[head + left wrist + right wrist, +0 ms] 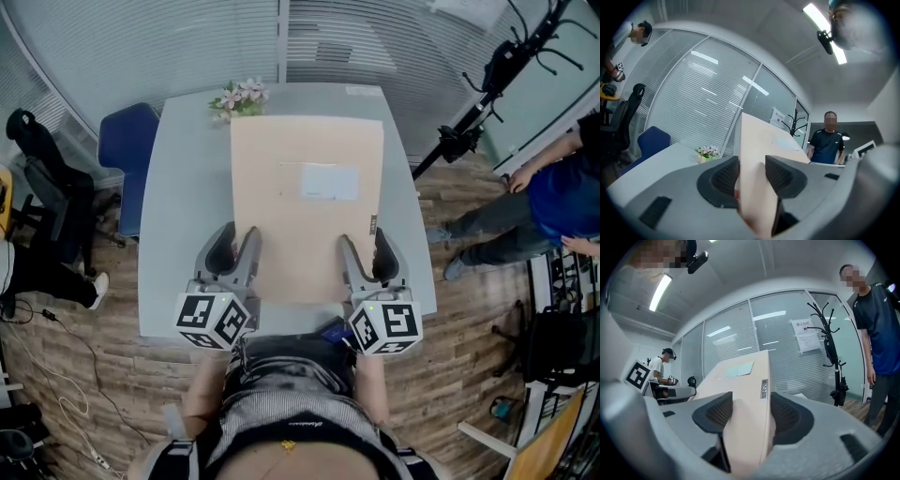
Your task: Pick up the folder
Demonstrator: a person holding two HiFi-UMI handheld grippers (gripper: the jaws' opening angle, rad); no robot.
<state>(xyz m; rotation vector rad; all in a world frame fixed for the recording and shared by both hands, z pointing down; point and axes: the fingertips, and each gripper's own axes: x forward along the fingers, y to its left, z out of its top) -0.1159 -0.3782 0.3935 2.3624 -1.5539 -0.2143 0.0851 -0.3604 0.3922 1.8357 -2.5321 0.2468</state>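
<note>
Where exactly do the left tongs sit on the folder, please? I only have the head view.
Observer: In the left gripper view, the folder's near edge stands between the left tongs, which look clamped on it from both sides.
Operator: And the right tongs?
Observer: The right gripper view shows the right tongs also closed on the folder's near edge, one side against each face.
Operator: Is anyone in the room besides the person at my right?
Observer: Yes. The right gripper view shows a person in a white shirt wearing a headset, far off at its left.
</note>
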